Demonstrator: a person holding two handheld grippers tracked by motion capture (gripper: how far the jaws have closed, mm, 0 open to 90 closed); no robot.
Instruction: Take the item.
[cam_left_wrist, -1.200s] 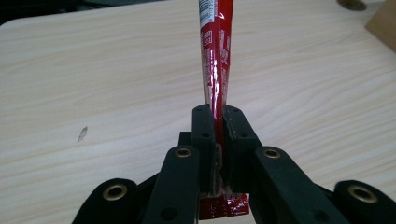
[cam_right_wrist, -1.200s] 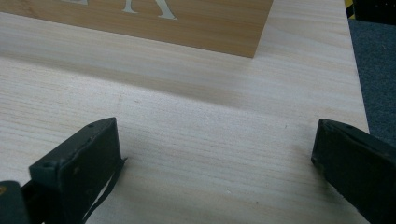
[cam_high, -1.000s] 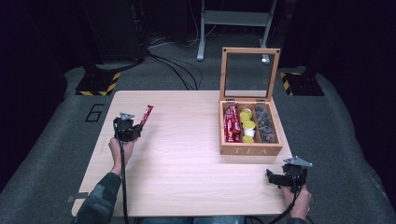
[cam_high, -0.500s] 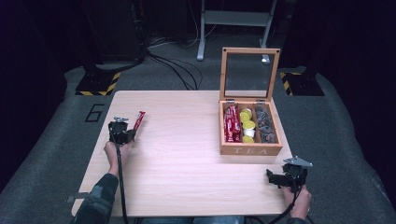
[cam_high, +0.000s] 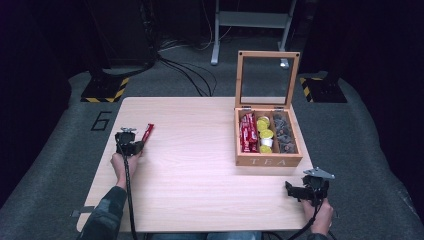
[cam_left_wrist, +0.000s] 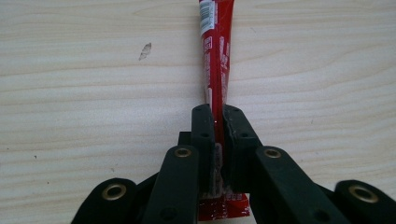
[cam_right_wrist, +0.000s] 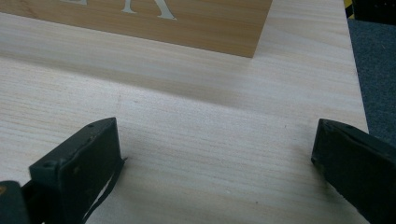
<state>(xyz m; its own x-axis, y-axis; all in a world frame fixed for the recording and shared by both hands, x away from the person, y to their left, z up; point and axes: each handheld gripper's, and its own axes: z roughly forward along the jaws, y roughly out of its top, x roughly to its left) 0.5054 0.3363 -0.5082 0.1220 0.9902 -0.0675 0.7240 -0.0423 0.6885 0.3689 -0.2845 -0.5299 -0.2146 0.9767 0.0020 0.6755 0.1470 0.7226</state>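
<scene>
Gripping a long red packet between the pressed-together jaws of the left gripper, near the centre of the left gripper view, with the packet running up to the top edge of the frame over the pale wooden table and its lower end poking out below the jaws. Sitting at the left of the high view, at the table's left part, the left gripper with the red packet slanting up and to the right from it, a hand and sleeve coming in from the bottom. Holding the right gripper in the lower right of the high view, close to the table's near edge, just below the open wooden tea box. Showing spread jaws in the right gripper view, nothing between them but bare table, with the box front across the top of the frame. Standing in the right half of the high view, the box with its glass lid raised, holding more red packets, yellow cups and dark items in separate compartments.
</scene>
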